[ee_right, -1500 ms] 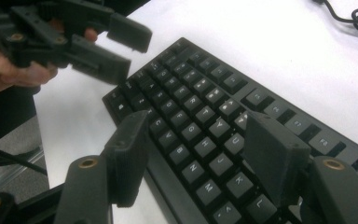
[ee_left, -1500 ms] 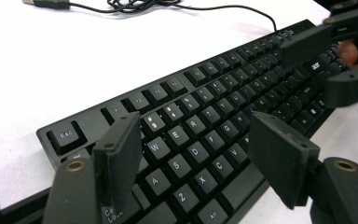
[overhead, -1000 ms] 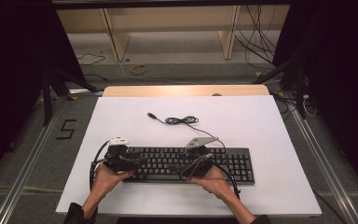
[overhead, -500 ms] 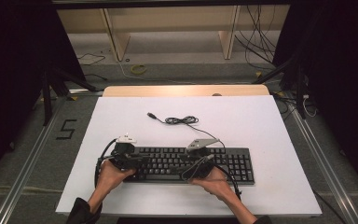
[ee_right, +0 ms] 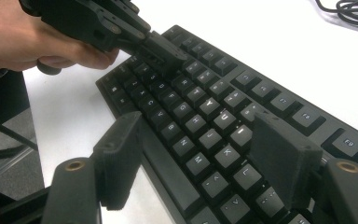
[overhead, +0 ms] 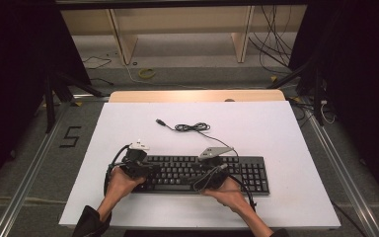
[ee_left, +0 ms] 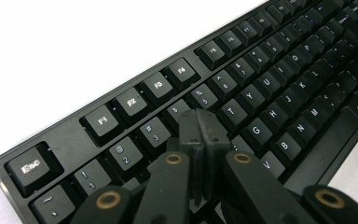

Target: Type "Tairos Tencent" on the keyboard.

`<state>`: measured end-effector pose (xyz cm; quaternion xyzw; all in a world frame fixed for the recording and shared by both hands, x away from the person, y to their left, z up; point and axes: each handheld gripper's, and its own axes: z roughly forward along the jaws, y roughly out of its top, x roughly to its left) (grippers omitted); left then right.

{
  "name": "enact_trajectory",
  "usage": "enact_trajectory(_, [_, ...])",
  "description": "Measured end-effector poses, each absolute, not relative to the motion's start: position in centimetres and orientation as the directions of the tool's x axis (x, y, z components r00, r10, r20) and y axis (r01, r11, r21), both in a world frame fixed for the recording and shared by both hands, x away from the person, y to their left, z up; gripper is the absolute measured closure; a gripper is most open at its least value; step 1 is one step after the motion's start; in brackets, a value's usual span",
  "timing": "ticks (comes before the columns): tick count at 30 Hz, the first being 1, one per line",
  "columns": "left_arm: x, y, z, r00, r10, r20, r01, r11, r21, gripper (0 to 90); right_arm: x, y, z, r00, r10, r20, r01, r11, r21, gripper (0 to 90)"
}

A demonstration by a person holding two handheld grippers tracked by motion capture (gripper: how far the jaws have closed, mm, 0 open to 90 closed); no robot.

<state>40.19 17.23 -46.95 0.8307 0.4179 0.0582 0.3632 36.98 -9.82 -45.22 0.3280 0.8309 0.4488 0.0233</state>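
High view: both forearms enter from table's near edge. Left gripper, jaws just closed together, nothing between, tips over keyboard left end. Right gripper jaws apart over its middle. Keyboard near table's near edge.

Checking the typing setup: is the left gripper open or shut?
Shut: the left gripper has just closed, pads together with nothing between, over the keyboard.

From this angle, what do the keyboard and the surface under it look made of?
Black full-size keyboard: looks like moulded plastic, matte, with printed white legends on the keycaps. White tabletop sheet: smooth and matte with no grain; could be laminate or board, hard to tell.
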Motion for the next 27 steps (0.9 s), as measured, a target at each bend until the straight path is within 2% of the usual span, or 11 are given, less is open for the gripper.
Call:
enact_trajectory(12, [40.1,17.1,-47.4,0.642,0.742,-0.193,0.653,-0.396,0.646,89.2,37.0,-9.8,-45.3,-0.784,0.566,0.253,0.523,0.385,0.76,35.0])
enact_trajectory(18, [40.0,17.3,-46.9,0.636,0.741,-0.215,0.654,-0.371,0.659,88.7,37.0,-9.8,-45.2,-0.78,0.572,0.253,0.526,0.38,0.761,35.1])
enact_trajectory(27, [39.5,17.8,-45.8,0.646,0.719,-0.257,0.638,-0.324,0.698,70.3,37.1,-9.6,-45.2,-0.779,0.574,0.251,0.525,0.379,0.762,38.9])
